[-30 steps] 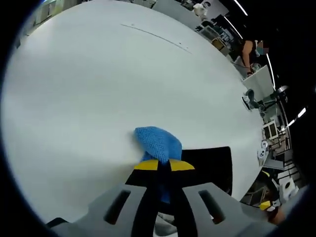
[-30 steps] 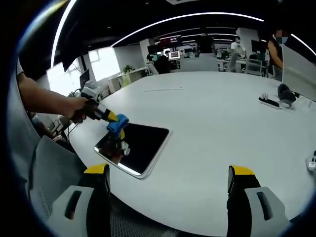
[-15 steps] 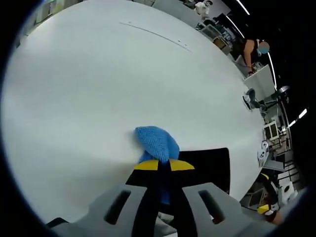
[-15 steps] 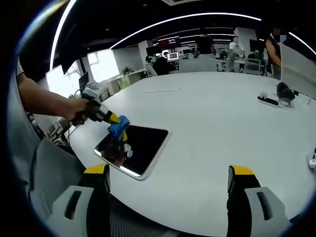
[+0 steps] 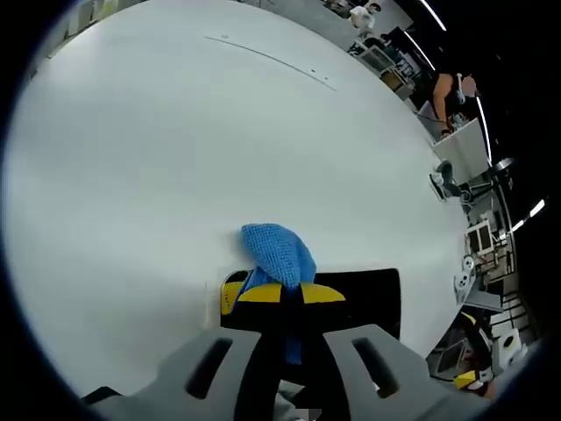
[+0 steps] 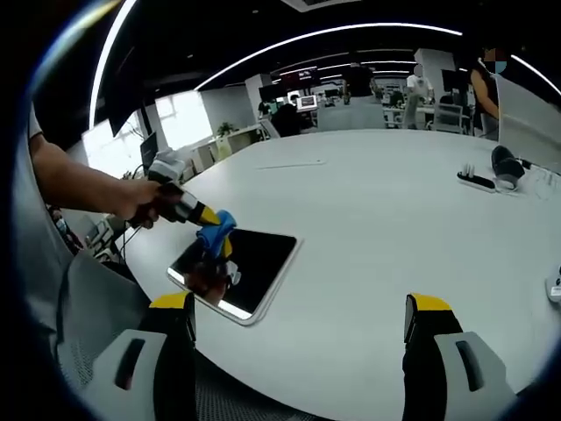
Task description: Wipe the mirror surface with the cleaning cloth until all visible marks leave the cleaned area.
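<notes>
Where both grippers work, a big white round table (image 6: 394, 219) spreads out ahead of them. Mirror (image 6: 237, 270) lies flat on it near the table edge, dark rectangular glass with a light border, ahead and to the left of the right gripper (image 6: 298, 316); in the left gripper view the mirror (image 5: 368, 298) sits directly under and just right of the jaw tips. Right gripper: jaws spread wide, yellow tips well apart, nothing between them, hovering off the table edge. Left gripper (image 5: 292, 294): jaws clamped tight on the blue cleaning cloth (image 5: 279, 254), which bunches out past the yellow tips. From the right gripper view, left gripper (image 6: 200, 213) held by a hand (image 6: 140, 200), cloth (image 6: 216, 230) pressed on the mirror's far-left corner. Black cable and small device (image 6: 480, 179) far right on the table.
</notes>
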The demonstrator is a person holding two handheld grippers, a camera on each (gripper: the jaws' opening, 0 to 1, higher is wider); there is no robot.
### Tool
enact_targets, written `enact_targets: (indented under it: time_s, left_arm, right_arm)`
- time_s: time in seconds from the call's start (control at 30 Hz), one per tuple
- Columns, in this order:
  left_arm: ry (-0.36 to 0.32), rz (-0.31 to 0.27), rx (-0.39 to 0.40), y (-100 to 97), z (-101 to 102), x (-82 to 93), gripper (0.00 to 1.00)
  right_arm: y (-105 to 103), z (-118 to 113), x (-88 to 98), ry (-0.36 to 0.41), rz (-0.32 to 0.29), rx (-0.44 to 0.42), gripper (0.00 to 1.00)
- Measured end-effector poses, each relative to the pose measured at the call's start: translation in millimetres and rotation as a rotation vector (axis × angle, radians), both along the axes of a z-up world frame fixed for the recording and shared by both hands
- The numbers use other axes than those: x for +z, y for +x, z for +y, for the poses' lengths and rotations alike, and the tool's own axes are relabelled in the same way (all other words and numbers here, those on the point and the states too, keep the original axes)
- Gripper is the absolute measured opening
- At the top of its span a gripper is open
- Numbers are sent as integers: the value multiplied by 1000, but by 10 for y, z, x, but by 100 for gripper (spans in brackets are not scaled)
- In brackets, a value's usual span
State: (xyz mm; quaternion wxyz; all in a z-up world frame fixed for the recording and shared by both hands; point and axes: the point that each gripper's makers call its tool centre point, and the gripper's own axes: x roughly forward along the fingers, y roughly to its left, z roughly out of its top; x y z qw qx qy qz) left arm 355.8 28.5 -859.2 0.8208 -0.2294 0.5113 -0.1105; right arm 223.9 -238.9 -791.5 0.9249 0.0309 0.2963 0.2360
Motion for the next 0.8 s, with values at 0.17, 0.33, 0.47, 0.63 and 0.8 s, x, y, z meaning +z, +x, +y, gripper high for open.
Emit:
enact_targets:
  time_s: [0.17, 0.33, 0.47, 0.63, 0.8]
  left_arm:
    - [0, -4, 3, 6, -39, 4, 2]
    - [-6, 2, 8, 12, -58, 2, 2]
    - [-11, -3, 9, 32, -104, 2, 2]
    - [-16, -8, 12, 68, -192, 11, 2]
    - [-16, -15, -14, 101, -329, 15, 2]
  right_arm:
    - [14, -4, 14, 0, 0, 7, 99]
    - [28, -4, 10, 2, 1, 11, 99]
    - [2, 27, 4, -1, 6, 18, 99]
    - [-21, 28, -13, 0, 14, 12, 99]
    - [-52, -2, -18, -3, 22, 3, 99]
